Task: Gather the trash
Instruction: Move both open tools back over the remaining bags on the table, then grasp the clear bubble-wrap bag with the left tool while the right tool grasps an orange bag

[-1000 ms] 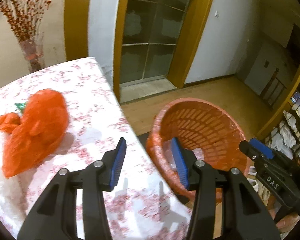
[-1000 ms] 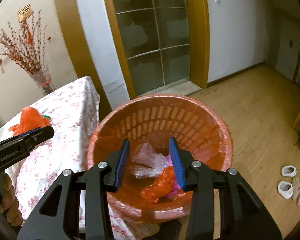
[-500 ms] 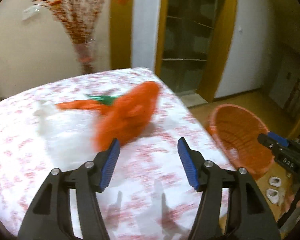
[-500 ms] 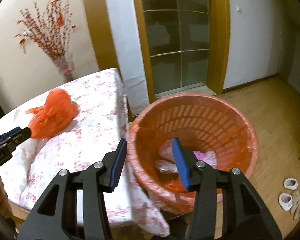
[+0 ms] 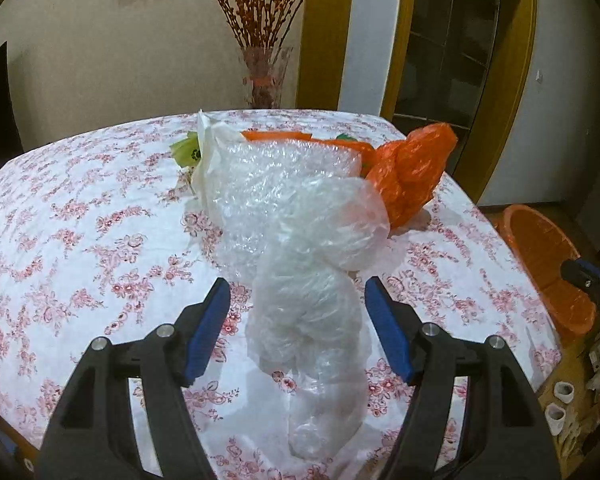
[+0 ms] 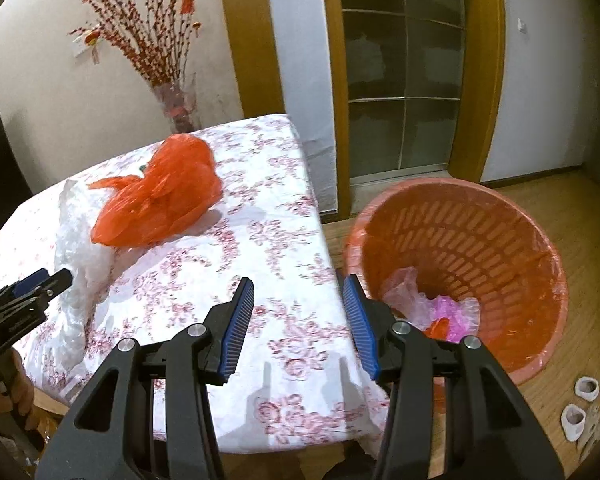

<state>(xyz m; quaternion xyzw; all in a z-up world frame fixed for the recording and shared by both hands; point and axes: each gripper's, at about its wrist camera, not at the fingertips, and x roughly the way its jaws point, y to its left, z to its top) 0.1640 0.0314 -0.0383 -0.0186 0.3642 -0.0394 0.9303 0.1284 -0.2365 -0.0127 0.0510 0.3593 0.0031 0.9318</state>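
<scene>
Two bags [image 5: 300, 240] [image 5: 412, 176] on table [image 5: 80, 240], one basket [image 6: 460, 272].

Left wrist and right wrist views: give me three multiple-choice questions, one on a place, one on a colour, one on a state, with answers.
1. Where does the orange basket stand?
A. on the table
B. on the floor beside the table
C. on a chair

2. What colour is the crumpled bag behind the bubble wrap?
A. orange
B. blue
C. black

3. How is the left gripper?
A. shut on the wrap
B. open around the wrap
C. out of view

Answers:
1 B, it stands on wooden floor by the table edge.
2 A, the plastic is plainly orange.
3 B, its jaws, just opening, straddle the wrap with gaps on both sides.
</scene>
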